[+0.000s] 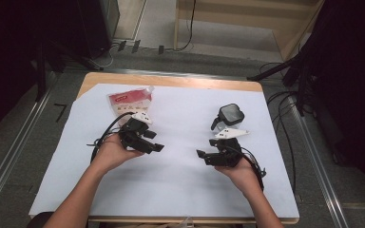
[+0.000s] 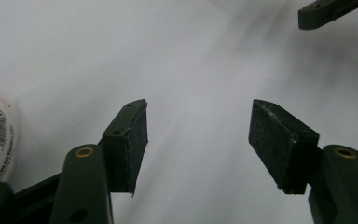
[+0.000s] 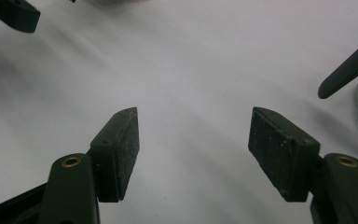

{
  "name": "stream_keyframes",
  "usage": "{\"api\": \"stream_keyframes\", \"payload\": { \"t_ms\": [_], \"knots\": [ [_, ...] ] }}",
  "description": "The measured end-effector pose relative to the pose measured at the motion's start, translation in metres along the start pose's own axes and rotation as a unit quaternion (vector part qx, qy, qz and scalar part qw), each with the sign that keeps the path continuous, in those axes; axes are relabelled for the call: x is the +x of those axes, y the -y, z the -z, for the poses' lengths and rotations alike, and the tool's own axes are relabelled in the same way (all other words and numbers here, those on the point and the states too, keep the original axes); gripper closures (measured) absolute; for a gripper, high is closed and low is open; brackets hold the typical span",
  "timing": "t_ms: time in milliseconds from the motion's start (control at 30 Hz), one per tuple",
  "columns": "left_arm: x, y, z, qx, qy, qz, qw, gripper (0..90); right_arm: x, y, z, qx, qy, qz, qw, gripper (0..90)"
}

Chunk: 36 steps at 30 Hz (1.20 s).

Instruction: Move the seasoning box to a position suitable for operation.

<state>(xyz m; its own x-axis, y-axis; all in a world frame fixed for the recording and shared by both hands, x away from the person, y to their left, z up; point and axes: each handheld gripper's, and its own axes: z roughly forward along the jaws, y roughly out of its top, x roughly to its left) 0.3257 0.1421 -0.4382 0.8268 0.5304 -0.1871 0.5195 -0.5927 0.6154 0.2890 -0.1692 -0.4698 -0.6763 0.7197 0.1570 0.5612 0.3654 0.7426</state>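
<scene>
Hovering over the white table [image 1: 180, 180], left tongs [image 1: 158, 141] and right tongs [image 1: 206, 154] both apart, empty, snack bag [image 1: 129, 100] and glass jar [image 1: 229, 116] beyond.

Both grippers are held low over the white sheet [image 1: 180, 180], jaws apart. A red-and-white packet [image 1: 129, 100] is seen just behind the left gripper [image 1: 153, 142]. A black-lidded glass jar [image 1: 229, 115] is seen just behind the right gripper [image 1: 204, 155].

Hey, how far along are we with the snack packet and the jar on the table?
Nothing looks done yet. The red and white packet lies sealed at the far left of the white sheet, and the glass jar stands with its black lid on. The left gripper and right gripper hover open over bare sheet, holding nothing. All the handling is still ahead.
</scene>
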Motion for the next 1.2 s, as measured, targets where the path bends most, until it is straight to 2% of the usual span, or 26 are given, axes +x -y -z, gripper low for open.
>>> {"api": "stream_keyframes", "payload": {
  "t_ms": [67,133,200,300,333,367,433,533,567,600,667,700,800,967,1200],
  "knots": [
    [-0.001,0.0,0.003,-0.002,0.002,0.002,1.0,39.0,0.001,0.001,0.002,0.003,-0.009,0.008,0.9999,40.6],
    [-0.002,0.001,0.004,-0.006,0.005,-0.003,1.0,39.2,0.001,0.001,0.004,-0.001,0.001,0.019,0.9998,42.7],
    [-0.004,0.003,0.004,-0.009,0.003,-0.012,0.9999,39.5,-0.001,0.001,0.006,-0.004,-0.002,0.019,0.9998,45.4],
    [-0.005,0.005,0.004,-0.011,0.006,-0.016,0.9998,40.7,-0.001,0.001,0.005,-0.003,-0.006,0.023,0.9997,44.9],
    [-0.004,0.006,0.003,-0.014,0.007,-0.012,0.9998,41.5,0.0,0.003,0.004,0.004,0.002,0.042,0.9991,43.5],
    [-0.004,0.006,0.003,-0.013,0.006,-0.011,0.9998,41.4,0.0,0.003,0.004,0.004,0.004,0.043,0.9991,43.8],
    [-0.003,0.006,0.002,-0.014,0.006,-0.01,0.9998,41.3,0.0,0.003,0.003,0.0,-0.012,0.041,0.9991,44.2],
    [-0.005,0.007,0.002,-0.01,0.003,-0.022,0.9997,41.4,0.001,0.0,0.004,-0.019,-0.011,0.038,0.999,42.3],
    [-0.005,0.007,0.003,-0.006,0.004,-0.024,0.9997,41.3,0.0,0.0,0.006,-0.02,-0.011,0.037,0.9991,45.3],
    [-0.005,0.007,0.003,-0.006,0.006,-0.02,0.9998,41.1,0.0,-0.001,0.006,-0.018,-0.018,0.038,0.9989,45.7],
    [-0.005,0.007,0.004,-0.006,0.006,-0.014,0.9999,41.1,-0.002,-0.001,0.007,-0.014,-0.013,0.038,0.9991,46.0],
    [-0.005,0.007,0.005,-0.007,0.006,-0.015,0.9998,41.2,-0.004,-0.002,0.007,-0.008,-0.021,0.038,0.999,46.9],
    [-0.005,0.008,0.007,-0.014,0.011,-0.013,0.9998,41.1,-0.01,-0.003,0.007,-0.001,-0.034,0.02,0.9992,46.3],
    [-0.003,0.009,0.007,-0.011,0.006,-0.011,0.9999,41.1,-0.016,-0.003,0.01,-0.006,-0.02,0.023,0.9995,44.1],
    [-0.003,0.009,0.011,-0.016,0.003,-0.018,0.9997,40.2,-0.028,0.0,0.019,-0.024,-0.006,0.02,0.9995,44.2]
  ]
}}
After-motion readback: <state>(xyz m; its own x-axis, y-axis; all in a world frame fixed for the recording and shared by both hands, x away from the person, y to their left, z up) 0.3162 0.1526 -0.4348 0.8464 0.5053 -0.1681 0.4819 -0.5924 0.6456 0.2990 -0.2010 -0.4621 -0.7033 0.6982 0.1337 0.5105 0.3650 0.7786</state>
